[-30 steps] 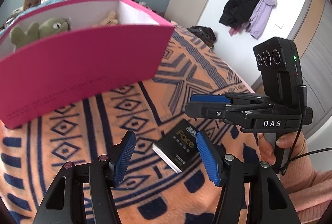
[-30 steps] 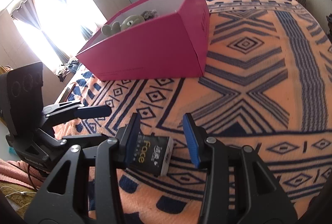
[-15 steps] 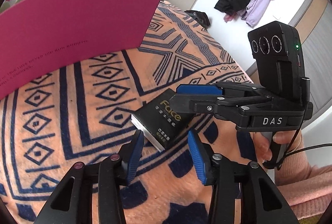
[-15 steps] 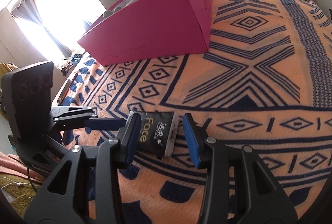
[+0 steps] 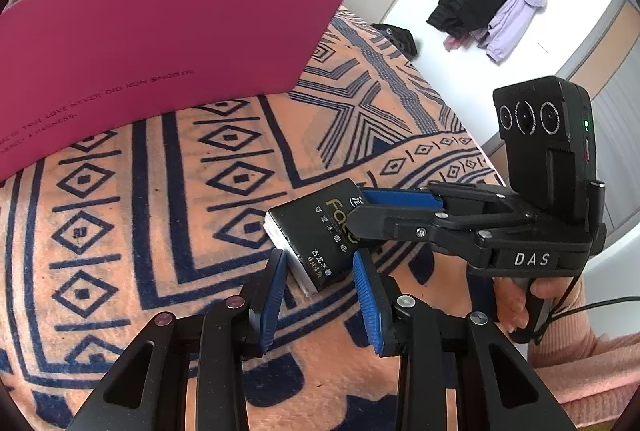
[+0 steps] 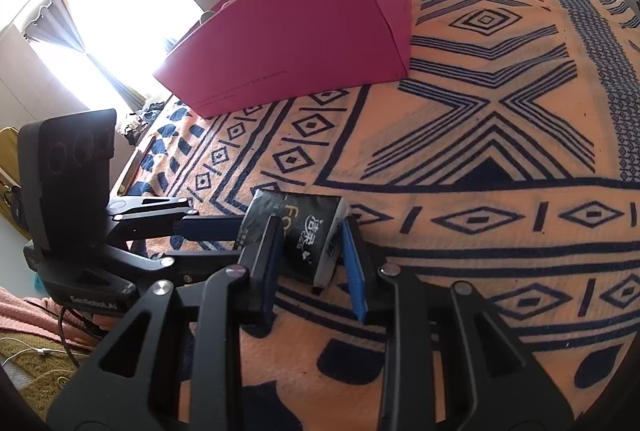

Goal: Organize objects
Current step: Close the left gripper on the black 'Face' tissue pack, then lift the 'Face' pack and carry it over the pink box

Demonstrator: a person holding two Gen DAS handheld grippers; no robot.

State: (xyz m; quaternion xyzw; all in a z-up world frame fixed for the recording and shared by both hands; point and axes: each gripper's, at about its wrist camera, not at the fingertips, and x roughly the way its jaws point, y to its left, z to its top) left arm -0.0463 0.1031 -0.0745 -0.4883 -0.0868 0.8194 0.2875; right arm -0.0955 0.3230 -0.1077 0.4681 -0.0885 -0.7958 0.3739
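My bed (image 6: pixel 500 79), under an orange and navy blanket, carries a big pink box (image 5: pixel 152 43) toward its headboard end. Nearer the foot edge lies the black tissue pack (image 5: pixel 316 231). My right claw (image 6: pixel 310 259) has just been closing and now pinches it. My left claw (image 5: pixel 320 295) has narrowed around the pack's near corner.
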